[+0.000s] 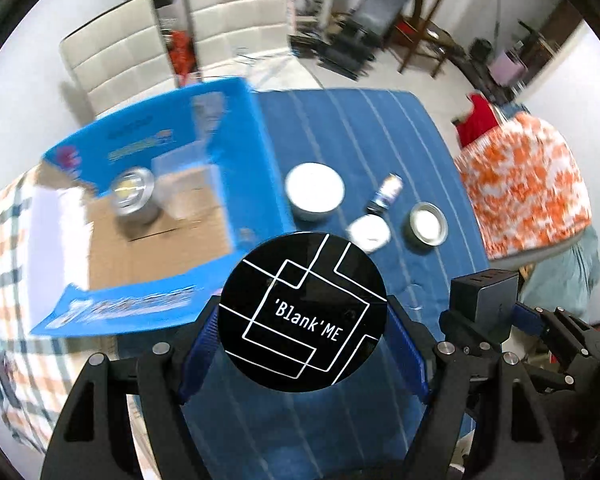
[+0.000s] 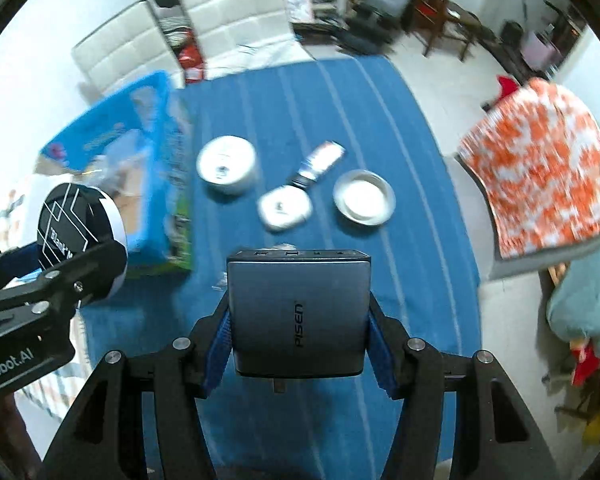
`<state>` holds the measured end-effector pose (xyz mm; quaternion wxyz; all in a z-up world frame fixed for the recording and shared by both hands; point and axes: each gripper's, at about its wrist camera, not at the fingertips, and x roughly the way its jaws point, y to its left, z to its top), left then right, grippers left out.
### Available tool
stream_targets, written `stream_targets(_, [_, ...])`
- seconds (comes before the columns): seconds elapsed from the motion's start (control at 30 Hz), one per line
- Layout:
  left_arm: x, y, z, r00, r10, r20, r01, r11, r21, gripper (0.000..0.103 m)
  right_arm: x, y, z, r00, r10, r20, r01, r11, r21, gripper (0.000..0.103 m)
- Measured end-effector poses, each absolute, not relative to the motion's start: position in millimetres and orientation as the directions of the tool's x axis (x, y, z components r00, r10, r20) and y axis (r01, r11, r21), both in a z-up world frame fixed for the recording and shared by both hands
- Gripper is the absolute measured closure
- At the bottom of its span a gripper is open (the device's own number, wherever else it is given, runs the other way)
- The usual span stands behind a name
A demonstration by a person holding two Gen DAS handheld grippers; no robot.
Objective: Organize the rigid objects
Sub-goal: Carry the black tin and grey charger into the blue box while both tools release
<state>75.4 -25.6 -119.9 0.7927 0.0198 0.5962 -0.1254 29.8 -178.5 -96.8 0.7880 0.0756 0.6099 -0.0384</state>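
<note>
My left gripper [image 1: 302, 314] is shut on a round black case [image 1: 302, 312] printed 'Blank'ME, held above the blue cloth near the open blue cardboard box [image 1: 160, 216]. That case [image 2: 76, 216] also shows at the left of the right wrist view. My right gripper [image 2: 298, 320] is shut on a grey PISEN charger block [image 2: 298, 312], which appears again as the charger block [image 1: 482, 296] in the left wrist view. A metal tin [image 1: 134, 192] lies inside the box. On the cloth lie a white round tin [image 2: 226, 168], a small tube [image 2: 320, 162], a white rounded case [image 2: 286, 208] and a metal dish [image 2: 364, 196].
The blue striped cloth [image 2: 340, 100] covers the table. The box [image 2: 156, 184] sits at its left end on a checked cloth [image 1: 4, 280]. White chairs [image 2: 228, 20] stand behind. An orange-and-white fabric [image 2: 548, 172] hangs at the right, with cluttered furniture beyond.
</note>
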Motion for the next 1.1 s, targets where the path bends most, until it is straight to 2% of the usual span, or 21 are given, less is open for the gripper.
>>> stream_targets(0.4, [69, 80, -85, 0.333, -0.138, -0.933, 0.065, 0.990, -0.123, 0.027, 41, -74, -63, 0.297, 0.110, -0.949, -0.005, 0.994, 0.114, 0.042])
stream_targets(0.8, [70, 127, -70, 0.369, -0.142, -0.918, 0.031, 0.990, -0.140, 0.027, 44, -26, -41, 0.323, 0.123, -0.938, -0.060, 0.992, 0.109, 0.042])
stream_targets(1.1, [88, 150, -81, 0.358, -0.142, -0.923, 0.025, 0.990, -0.142, 0.027, 59, -1, -47, 0.324, 0.130, -0.937, -0.073, 0.991, 0.112, 0.042])
